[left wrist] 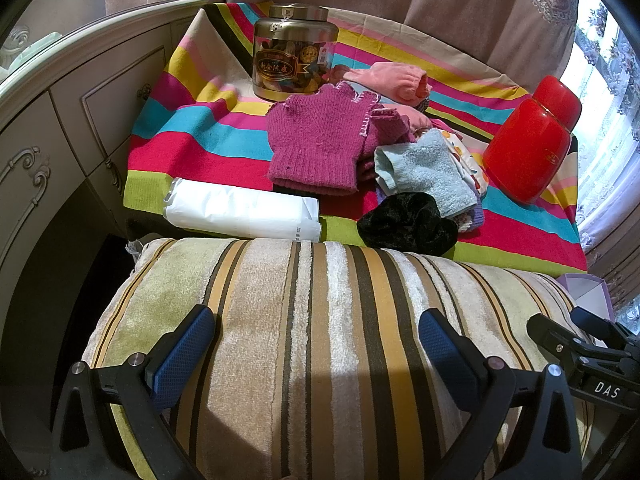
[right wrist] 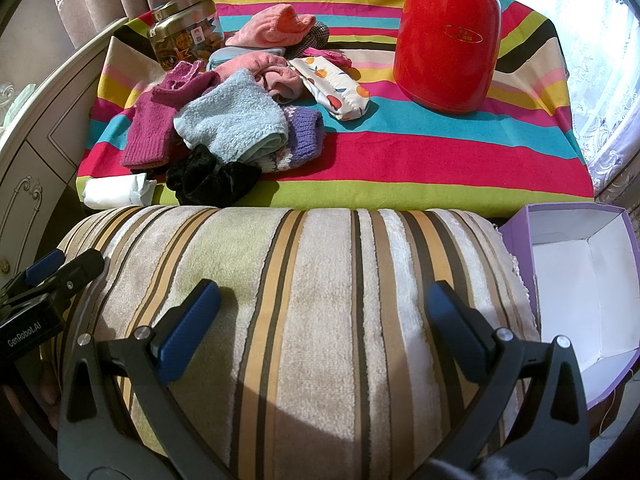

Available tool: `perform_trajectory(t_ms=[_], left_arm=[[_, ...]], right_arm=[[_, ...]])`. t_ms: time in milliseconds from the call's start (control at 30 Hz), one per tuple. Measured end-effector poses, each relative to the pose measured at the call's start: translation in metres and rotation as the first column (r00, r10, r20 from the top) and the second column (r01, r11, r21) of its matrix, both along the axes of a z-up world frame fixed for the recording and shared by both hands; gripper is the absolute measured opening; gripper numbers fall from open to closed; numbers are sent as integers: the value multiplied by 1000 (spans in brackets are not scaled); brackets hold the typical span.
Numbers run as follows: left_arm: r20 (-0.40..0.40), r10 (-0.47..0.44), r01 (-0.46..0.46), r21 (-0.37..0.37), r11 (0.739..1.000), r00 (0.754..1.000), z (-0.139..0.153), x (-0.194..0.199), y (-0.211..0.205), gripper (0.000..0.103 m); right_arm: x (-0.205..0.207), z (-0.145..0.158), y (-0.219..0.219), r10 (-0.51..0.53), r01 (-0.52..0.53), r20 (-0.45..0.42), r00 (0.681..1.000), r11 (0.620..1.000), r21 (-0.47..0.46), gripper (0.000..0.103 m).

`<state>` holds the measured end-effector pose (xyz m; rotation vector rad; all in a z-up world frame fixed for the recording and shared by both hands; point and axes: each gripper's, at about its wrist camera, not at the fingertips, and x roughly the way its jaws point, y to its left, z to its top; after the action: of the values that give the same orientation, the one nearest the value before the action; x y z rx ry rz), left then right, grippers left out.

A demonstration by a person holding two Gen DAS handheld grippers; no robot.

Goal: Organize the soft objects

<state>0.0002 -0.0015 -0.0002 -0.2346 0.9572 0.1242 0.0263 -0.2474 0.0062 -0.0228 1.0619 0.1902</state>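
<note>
Both tongs spread wide, holding nothing: left tongs (left wrist: 318,334) and right tongs (right wrist: 324,312) poised over a plump striped cushion (left wrist: 320,340), blue textured pads (left wrist: 188,352) apart above its plush pile. Velvety bands of beige, cream, olive and mustard, edged in dark brown, running away from the cameras; near end cut off by the frame.

Beyond the cushion, a tabletop draped in a smooth striped cloth (right wrist: 400,152) of pink, turquoise, yellow and lime. On its left half, a loose heap of soft things: a ribbed magenta knitted glove (left wrist: 316,144) on top, a fluffy pale blue sock (right wrist: 236,120) overlapping it, a purple knit piece (right wrist: 304,132) half buried underneath, a crumpled black velvet scrunchie (right wrist: 212,182) at the near edge, a pink fleecy item (right wrist: 272,30) at the back, a fruit-print pouch (right wrist: 336,88) just beside the heap. Lower layers of the pile hard to make out.

White plastic-wrapped pack (left wrist: 240,212) lying flat near the front edge, partly hidden behind the cushion. Clear round jar (left wrist: 294,52) with a metallic lid at the back; glossy red canister (right wrist: 448,40) upright to the right. Open lilac cardboard box (right wrist: 580,280), white inside, beside the cushion's right end.
</note>
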Motion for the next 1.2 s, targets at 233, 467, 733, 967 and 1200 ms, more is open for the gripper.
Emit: perform_trajectory(t_ms=[233, 467, 733, 967, 1200], left_arm=[[0, 2, -2, -26, 1000, 1000, 1, 0, 3, 103], [23, 37, -32, -186, 982, 999, 7, 0, 32, 103], [-63, 189, -199, -293, 935, 980, -3, 27, 84, 103], [-201, 308, -367, -446, 817, 930, -32, 63, 132, 102], [-337, 388, -511, -481, 712, 858, -54, 88, 151, 92]], right_arm=[[-1, 1, 0, -1, 1, 10, 1000, 1000, 5, 103], [1, 2, -1, 1, -1, -2, 1000, 1000, 7, 103], [24, -2, 6, 70, -69, -66, 995, 997, 21, 103], [42, -7, 25, 190, -187, -89, 978, 982, 35, 103], [64, -15, 32, 224, -217, -143, 964, 974, 64, 103]])
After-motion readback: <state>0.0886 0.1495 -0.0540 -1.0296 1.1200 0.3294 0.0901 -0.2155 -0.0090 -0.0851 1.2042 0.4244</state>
